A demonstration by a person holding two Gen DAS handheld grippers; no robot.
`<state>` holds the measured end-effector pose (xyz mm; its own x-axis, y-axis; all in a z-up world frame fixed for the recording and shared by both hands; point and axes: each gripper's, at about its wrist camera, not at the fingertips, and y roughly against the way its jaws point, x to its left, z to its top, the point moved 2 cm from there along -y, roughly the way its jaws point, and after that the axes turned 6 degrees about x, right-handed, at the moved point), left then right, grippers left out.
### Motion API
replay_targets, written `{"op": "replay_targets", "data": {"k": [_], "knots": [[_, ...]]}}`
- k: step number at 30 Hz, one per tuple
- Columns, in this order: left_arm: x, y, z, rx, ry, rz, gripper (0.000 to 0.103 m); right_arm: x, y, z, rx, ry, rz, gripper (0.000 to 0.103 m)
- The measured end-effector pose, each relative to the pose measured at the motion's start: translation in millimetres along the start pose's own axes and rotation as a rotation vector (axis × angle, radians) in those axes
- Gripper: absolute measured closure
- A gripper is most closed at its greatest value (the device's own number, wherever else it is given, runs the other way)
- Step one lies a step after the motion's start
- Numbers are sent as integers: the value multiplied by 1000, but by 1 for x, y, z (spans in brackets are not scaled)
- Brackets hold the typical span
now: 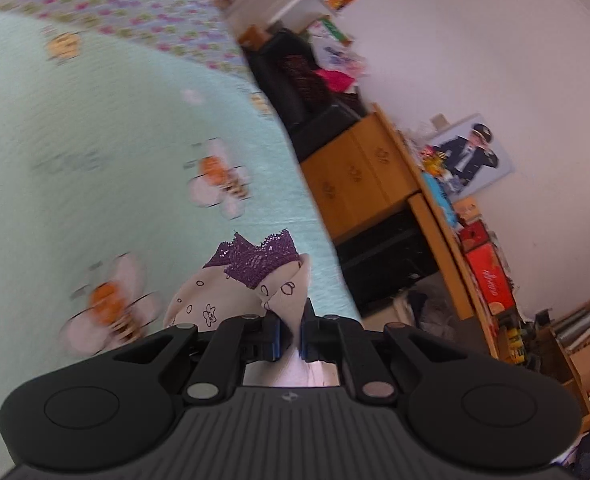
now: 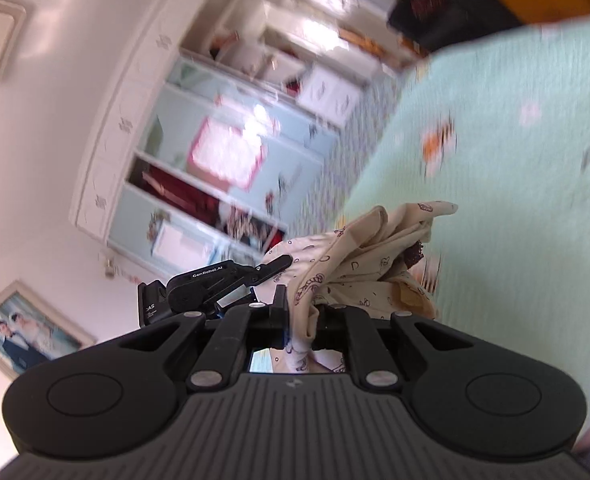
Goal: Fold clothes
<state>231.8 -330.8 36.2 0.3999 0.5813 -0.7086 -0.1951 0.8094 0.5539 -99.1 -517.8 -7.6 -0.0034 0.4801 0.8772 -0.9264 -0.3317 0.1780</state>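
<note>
- Your left tool (image 1: 291,334) was clenched on a bunched corner of the cream garment (image 1: 231,296), whose purple lace trim (image 1: 255,260) stuck up just past the fingers.
- Your right tool (image 2: 301,322) gripped another fold of that garment (image 2: 359,256), with the other tool visible just to its left.
- The garment hung bunched between both tools, above the mint bedspread (image 1: 75,140) with bee prints; whether it touched the bed was unclear.
- Beside the bed stood a wooden dresser (image 1: 359,168) and a cluttered shelf (image 1: 483,272), well apart from the tools.
- A white wardrobe (image 2: 199,152) stood past the bed's far side.
- Nothing lay between the tools and the bed.
</note>
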Motion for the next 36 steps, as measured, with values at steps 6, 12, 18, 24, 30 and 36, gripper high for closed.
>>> {"op": "replay_targets", "data": {"k": [6, 12, 18, 24, 30, 36], "knots": [[-47, -117, 30, 53, -105, 15, 89, -56, 31, 55, -149, -18, -20, 91], [20, -263, -12, 243, -122, 293, 82, -190, 18, 45, -144, -206, -245, 91], [60, -245, -64, 243, -66, 195, 78, -274, 15, 12, -171, -350, -346, 82], [65, -209, -130, 313, -58, 84, 78, -273, 14, 3, -215, -358, -320, 80], [67, -210, -169, 391, 34, 39, 74, -274, 8, 9, -217, -391, -296, 60], [69, -231, -173, 411, 188, -7, 73, -271, 1, 18, -210, -383, -305, 58]]}}
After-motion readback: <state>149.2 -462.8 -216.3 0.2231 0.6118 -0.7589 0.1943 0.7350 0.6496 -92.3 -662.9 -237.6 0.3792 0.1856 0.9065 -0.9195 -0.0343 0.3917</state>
